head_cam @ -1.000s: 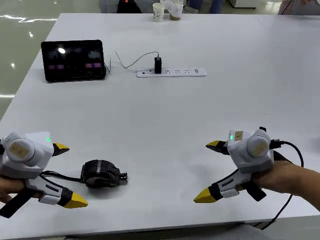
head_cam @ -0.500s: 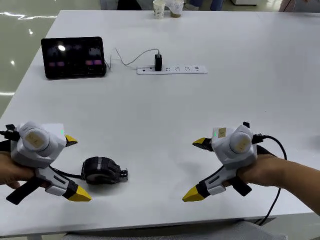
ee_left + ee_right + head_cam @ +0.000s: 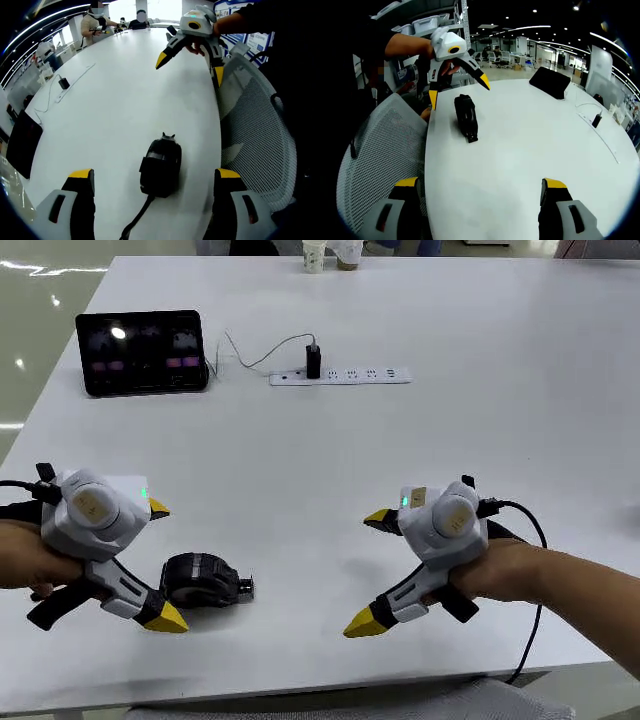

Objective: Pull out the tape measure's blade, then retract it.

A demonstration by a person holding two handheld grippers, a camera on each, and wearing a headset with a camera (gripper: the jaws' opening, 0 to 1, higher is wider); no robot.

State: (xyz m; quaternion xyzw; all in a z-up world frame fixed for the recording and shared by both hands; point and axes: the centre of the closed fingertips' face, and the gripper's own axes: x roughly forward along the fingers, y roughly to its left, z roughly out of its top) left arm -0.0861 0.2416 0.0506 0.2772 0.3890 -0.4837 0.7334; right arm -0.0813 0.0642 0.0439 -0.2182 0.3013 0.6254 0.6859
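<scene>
Your left gripper [image 3: 166,564] has its jaws spread wide. The tape measure [image 3: 203,582] lies on the white table [image 3: 320,460] between their tips, untouched. Its long axis runs along the jaws, and the blade tab appears to point toward the right gripper [image 3: 361,573], which is likewise spread, empty and well apart. A tablet [image 3: 141,352] and power strip [image 3: 340,376] sit far back.

Nothing can be read here: no text, brand or number. The tablet [image 3: 140,352] at the far left corner of the table [image 3: 300,470] shows only blurred coloured patches. The black tape measure [image 3: 200,582] near the front edge bears no readable marking. Blue wall boards [image 3: 252,37] are too small to read.
</scene>
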